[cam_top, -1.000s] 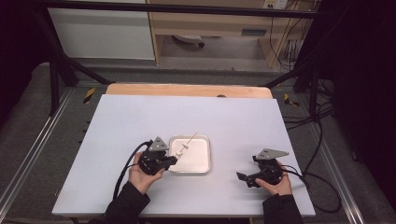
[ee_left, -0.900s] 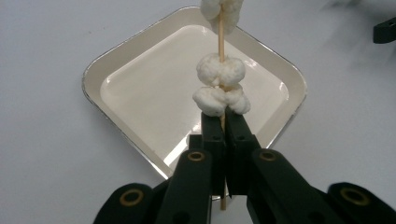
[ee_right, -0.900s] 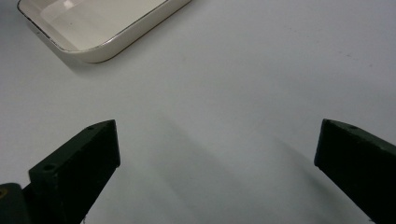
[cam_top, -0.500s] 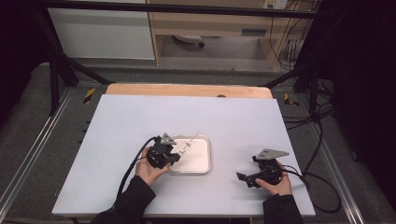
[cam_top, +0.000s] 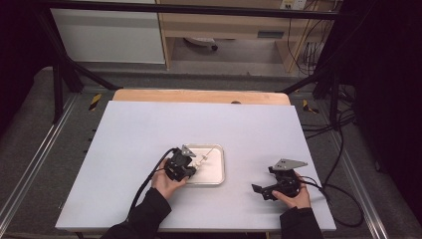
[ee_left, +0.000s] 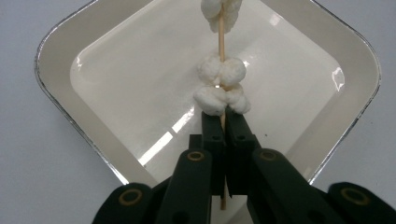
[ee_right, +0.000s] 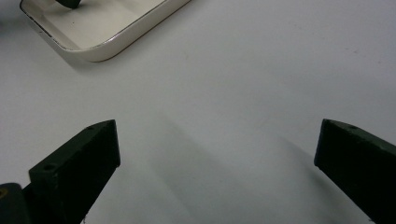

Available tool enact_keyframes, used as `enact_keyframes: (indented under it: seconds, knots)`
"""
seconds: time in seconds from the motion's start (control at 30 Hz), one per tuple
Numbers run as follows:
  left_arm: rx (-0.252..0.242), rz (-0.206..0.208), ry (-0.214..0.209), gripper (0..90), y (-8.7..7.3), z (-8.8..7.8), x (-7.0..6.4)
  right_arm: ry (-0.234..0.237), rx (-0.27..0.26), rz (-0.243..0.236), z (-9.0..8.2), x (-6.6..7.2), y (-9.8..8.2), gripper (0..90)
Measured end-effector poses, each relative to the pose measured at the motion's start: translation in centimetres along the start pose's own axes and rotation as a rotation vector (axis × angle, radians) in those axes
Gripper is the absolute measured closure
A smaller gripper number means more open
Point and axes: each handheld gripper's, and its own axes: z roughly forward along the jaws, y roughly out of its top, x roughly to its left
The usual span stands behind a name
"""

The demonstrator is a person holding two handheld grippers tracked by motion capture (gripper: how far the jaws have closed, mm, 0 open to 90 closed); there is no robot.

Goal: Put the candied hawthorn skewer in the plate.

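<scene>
The left gripper (ee_left: 223, 123) is clamped tight on a thin wooden skewer (ee_left: 221, 70), its jaws pinching the stick just below a cluster of white puffy pieces (ee_left: 220, 91) threaded onto it. They look like marshmallow or popcorn; I can't say which. A second clump sits further up the stick, at the top centre of the left gripper view.

What has changed: a second ago the left hand sat at the lower left edge of the tray (cam_top: 215, 175), and now in the high view the left gripper (cam_top: 183, 167) has slid in toward the middle of the frame and dropped lower over the tray's left edge. The skewer (cam_top: 206, 155) slants from the gripper toward the upper right across the white dish. From here I can't tell whether its far tip touches the tray floor or hangs just above it.

My read is that the skewer is being lowered into the tray, and the set-down is close but not finished, since the grip is firm.

Over at the lower right of the high view, the right gripper (cam_top: 271, 186) has not budged. Its jaws stand wide apart with nothing between them, just bare tabletop (ee_right: 243, 93), and the tray's corner (ee_right: 100, 49) sits at the upper left of the right gripper view, well apart from it.
</scene>
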Motion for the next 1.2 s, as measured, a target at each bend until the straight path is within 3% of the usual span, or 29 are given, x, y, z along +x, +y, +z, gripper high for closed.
enact_keyframes:
  seconds: [0.33,0.53,0.73,0.93,1.2]
  knots:
    - [0.015,-0.003,0.008,86.8,0.0,-0.1,-0.2,-0.001,0.007,0.006,0.0,0.1,0.0,0.9]
    - [0.011,0.008,-0.001,81.5,-0.1,-0.3,-0.2,-0.001,0.008,0.008,0.0,0.1,0.0,0.9]
    - [-0.014,0.026,-0.002,70.6,-0.2,-1.2,0.0,-0.003,0.004,0.003,0.0,0.0,0.0,0.8]
    - [-0.02,0.049,-0.011,52.0,-0.4,-2.0,0.3,-0.001,0.004,0.016,-0.2,0.1,0.0,0.8]
    - [-0.025,0.04,-0.004,33.2,-1.3,-3.8,1.4,-0.002,-0.002,0.016,-0.3,0.0,0.1,0.8]
